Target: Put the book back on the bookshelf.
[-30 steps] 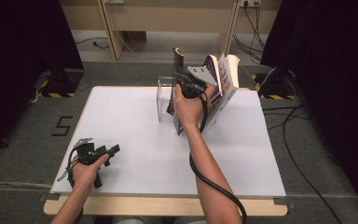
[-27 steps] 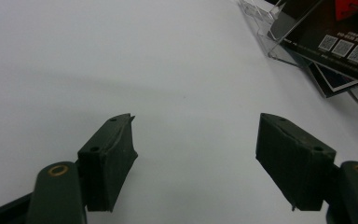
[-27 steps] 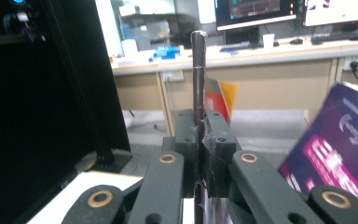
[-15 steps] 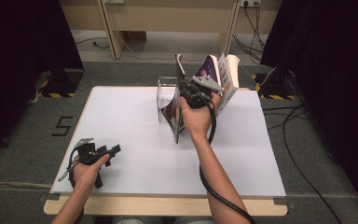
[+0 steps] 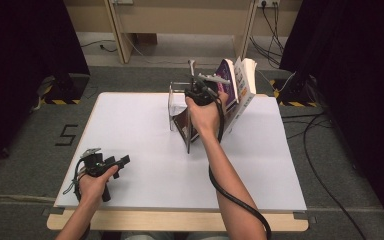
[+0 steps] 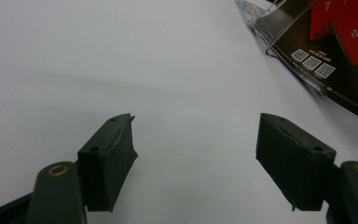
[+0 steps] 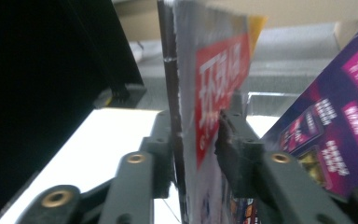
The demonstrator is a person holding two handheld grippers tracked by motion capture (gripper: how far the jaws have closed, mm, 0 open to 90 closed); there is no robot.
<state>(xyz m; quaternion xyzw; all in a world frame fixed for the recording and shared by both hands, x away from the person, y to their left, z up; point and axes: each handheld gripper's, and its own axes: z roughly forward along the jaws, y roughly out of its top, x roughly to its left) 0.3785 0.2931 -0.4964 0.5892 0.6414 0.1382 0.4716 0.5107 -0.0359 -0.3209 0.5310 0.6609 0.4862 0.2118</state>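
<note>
Here my left gripper (image 5: 122, 161) rests idle near the white table's (image 5: 140, 125) left front corner, jaws spread wide on nothing. Farther right, in the clear acrylic stand (image 5: 179, 102), my right gripper (image 7: 196, 135) straddles the thin glossy book (image 7: 221, 70); its jaws have just been opening, one pad apparently off the cover. So it seems placed, with release and withdrawal left, beside the leaning purple book (image 5: 228, 80).
</note>
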